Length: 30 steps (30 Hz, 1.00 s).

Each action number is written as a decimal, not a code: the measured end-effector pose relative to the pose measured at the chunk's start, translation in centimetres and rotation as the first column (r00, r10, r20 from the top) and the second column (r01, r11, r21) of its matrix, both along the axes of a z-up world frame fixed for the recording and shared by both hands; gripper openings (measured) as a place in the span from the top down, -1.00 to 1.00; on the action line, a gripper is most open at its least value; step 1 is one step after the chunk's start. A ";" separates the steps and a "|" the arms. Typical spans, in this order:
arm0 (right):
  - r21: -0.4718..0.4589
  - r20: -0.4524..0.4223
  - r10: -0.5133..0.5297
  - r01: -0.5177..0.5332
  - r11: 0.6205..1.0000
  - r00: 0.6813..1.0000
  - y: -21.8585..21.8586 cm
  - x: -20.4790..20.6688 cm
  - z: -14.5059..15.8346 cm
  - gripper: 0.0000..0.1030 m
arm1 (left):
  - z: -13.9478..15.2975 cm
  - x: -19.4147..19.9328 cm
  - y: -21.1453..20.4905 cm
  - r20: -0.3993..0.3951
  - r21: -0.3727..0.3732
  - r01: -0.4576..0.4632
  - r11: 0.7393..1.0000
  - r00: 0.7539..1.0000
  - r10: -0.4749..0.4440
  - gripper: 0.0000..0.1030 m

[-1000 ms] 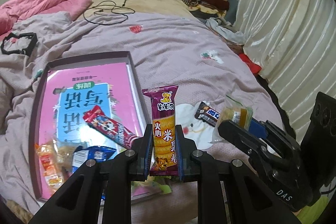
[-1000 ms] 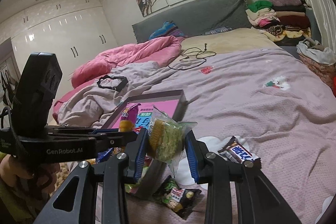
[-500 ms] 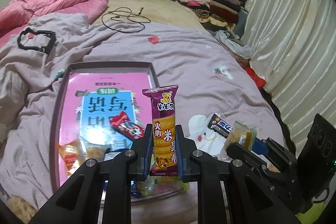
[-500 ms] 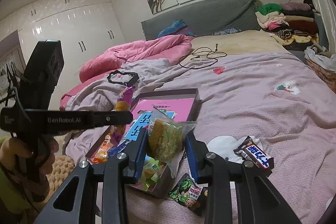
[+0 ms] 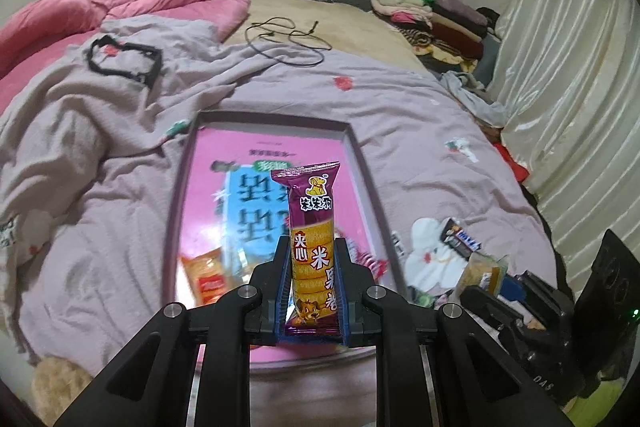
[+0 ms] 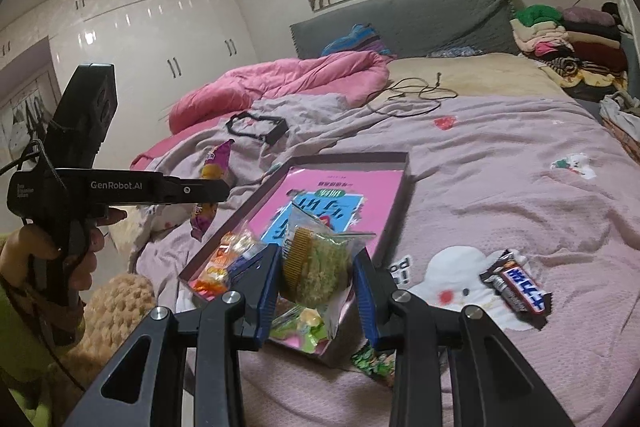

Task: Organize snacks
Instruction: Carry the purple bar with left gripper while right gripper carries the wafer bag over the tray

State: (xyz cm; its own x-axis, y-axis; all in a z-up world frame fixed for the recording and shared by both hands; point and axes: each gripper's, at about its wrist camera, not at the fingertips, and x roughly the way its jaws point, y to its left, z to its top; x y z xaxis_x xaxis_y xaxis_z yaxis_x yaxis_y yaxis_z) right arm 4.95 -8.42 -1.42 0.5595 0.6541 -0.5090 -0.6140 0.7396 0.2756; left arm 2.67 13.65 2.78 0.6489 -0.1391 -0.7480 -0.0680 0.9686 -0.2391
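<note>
snacks: purple roll pack [image 5: 314,247] clamped upright in left tongs [image 5: 312,291]
right tongs [image 6: 316,283]: clamped on clear cracker bag [image 6: 316,263]
below: pink box [image 5: 360,163] on bed [image 5: 400,107]

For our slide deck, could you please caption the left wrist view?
Left gripper holds a purple snack pack upright above the pink tray on the bed.

the left gripper [image 5: 311,287] points steeply downward, its jaws clamped tight on an upright snack pack [image 5: 313,247] that stands between the blue pads. the right gripper [image 6: 318,281] tilts down more gently, its jaws pinching a clear bag [image 6: 316,267]. a hand [image 6: 48,251] grips the left gripper's handle, finger on the trigger.
</note>
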 end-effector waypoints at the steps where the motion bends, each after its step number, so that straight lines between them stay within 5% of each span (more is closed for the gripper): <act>1: -0.004 -0.002 0.007 -0.007 1.000 1.000 0.2 -0.1 -0.1 0.32 | -0.2 -0.3 0.3 -0.005 0.004 -0.002 1.000 1.000 0.002 0.62; 30: -0.033 -0.047 0.046 -0.048 0.998 0.998 2.1 -0.3 -1.5 0.32 | -5.7 -2.8 -1.0 -0.129 0.029 0.038 0.999 0.991 -0.034 0.62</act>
